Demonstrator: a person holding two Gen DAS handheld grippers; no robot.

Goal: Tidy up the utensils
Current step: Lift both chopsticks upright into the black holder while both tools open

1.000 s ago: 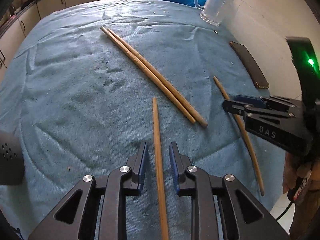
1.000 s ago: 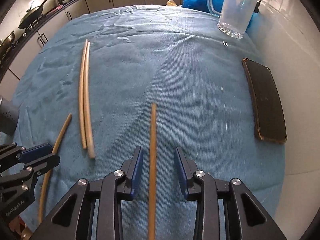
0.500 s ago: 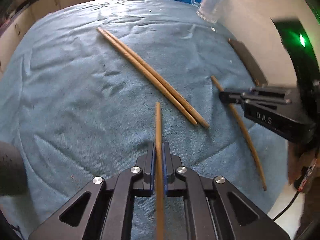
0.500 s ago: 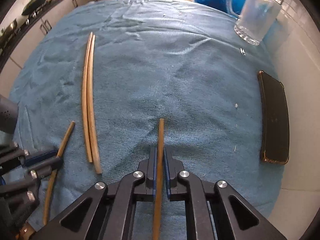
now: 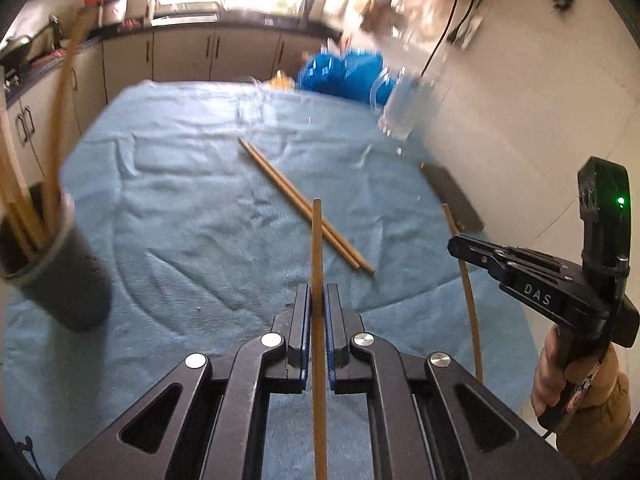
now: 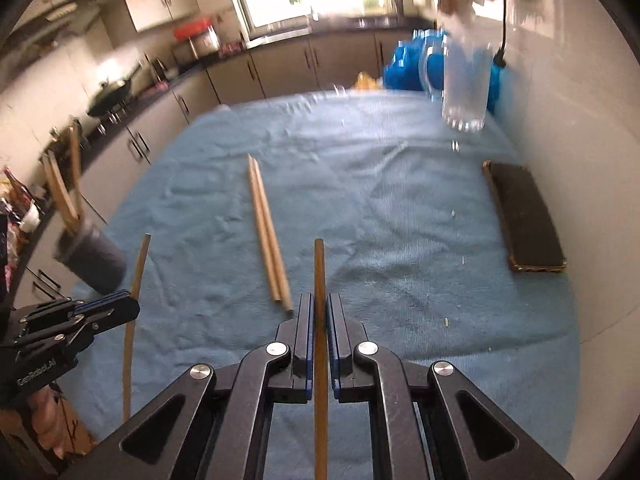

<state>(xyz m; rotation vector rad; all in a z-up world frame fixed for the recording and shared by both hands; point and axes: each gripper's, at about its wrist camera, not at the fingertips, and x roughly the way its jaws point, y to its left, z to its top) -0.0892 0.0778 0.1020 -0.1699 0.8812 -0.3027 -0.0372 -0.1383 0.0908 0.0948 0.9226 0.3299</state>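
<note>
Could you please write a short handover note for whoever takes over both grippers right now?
Left gripper: shut on a chopstick, raised off the cloth.
Right gripper: shut on another chopstick, also raised.
Dark holder cup stands at the left of the blue cloth and already has several chopsticks in it.
A pair of chopsticks lies side by side mid-cloth, untouched.
Done: both single sticks picked up.
Left: probably drop the two held sticks into the cup, then collect the pair.
A phone and a glass mug sit on the right side.
</note>
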